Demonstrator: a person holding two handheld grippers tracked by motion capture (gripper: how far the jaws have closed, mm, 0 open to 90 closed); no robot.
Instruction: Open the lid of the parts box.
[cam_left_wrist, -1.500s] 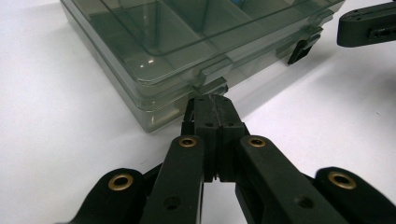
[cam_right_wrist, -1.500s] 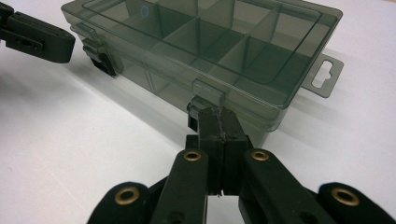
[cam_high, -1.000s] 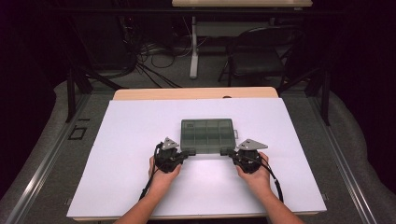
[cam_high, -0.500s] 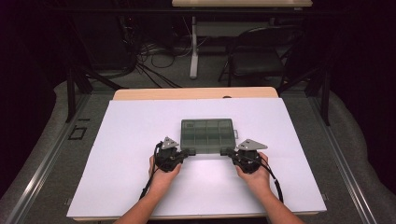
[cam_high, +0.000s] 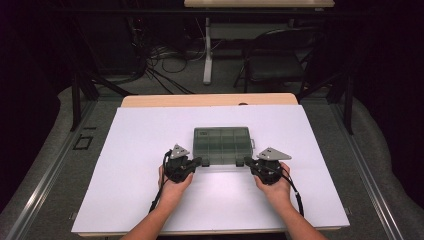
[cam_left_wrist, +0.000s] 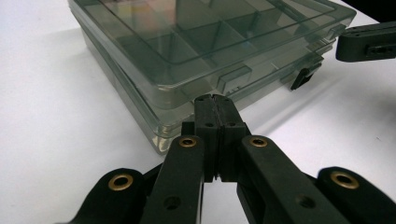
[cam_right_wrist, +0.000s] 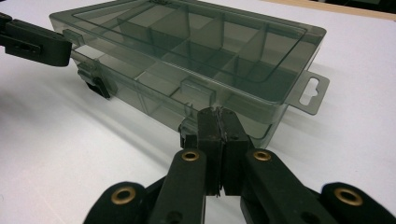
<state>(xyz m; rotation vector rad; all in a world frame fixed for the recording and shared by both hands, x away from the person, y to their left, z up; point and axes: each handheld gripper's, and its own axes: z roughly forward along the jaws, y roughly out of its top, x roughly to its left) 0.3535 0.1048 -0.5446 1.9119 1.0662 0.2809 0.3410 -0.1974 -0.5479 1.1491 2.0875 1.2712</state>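
A smoky clear plastic compartment box (cam_high: 221, 145) lies closed on the white table top (cam_high: 125, 200), its lid down and its cells looking empty. My left gripper (cam_high: 202, 161) is shut, with nothing between its jaws, and its tip is at the left part of the box's front wall. In the left gripper view the tip (cam_left_wrist: 215, 100) sits just below a latch tab (cam_left_wrist: 233, 77) of the box (cam_left_wrist: 187, 37). My right gripper (cam_high: 246, 161) is shut too, with nothing held. Its tip (cam_right_wrist: 216, 114) is at the right latch tab (cam_right_wrist: 198, 91) of the box (cam_right_wrist: 196, 42).
A hang tab (cam_right_wrist: 310, 91) sticks out from the box's right end. Wide white surface lies around the box on every side. Beyond the table's far wooden edge (cam_high: 210, 100) are a dark chair (cam_high: 280, 55), a table leg and floor cables (cam_high: 160, 65).
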